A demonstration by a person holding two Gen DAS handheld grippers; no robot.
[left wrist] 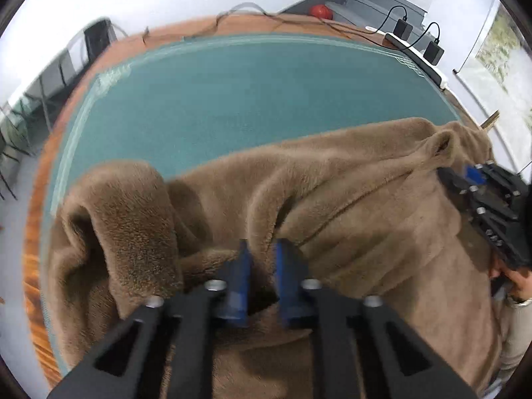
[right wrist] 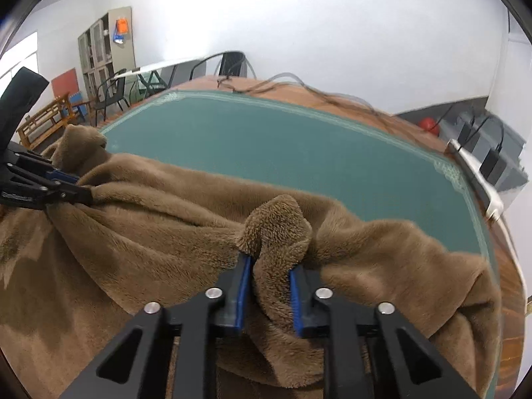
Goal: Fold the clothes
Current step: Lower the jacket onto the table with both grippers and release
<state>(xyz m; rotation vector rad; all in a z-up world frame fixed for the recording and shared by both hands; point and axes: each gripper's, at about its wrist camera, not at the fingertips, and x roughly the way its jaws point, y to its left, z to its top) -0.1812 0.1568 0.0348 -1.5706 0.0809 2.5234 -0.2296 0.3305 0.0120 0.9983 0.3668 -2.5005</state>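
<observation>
The brown fleece garment [right wrist: 139,232], plush and deeply creased, lies bunched along the lower half of both views on the teal-green mat [right wrist: 299,153], which covers a wooden table [right wrist: 289,94]. The mat's far half, toward the top of each frame, lies bare.

Your right gripper [right wrist: 267,294], black-framed with blue pads, appears at the bottom centre of the right wrist view. Its jaws are closed on a raised fold of the fleece; the pile bulges up in a rounded tuft above the blue pads [right wrist: 244,286] and hangs between them.

Your left gripper [left wrist: 262,279] appears at the bottom centre of the left wrist view, slightly blurred. Its jaws stand close together with a ridge of the same garment pinched between the pads. In the right wrist view the same tool enters from the left edge, clamped on a gathered corner of cloth from which creases radiate.

In the left wrist view the right gripper shows at the right edge, with part of a hand [left wrist: 517,282] and a pale sleeve below it.

Cables [right wrist: 326,98] trail across the table's far edge. Black adapters [left wrist: 434,51] sit on a white power strip at the upper right of the left wrist view, near a red ball [left wrist: 321,11]. Chairs [right wrist: 109,93] and a cabinet [right wrist: 104,40] stand at the upper left of the right wrist view.
</observation>
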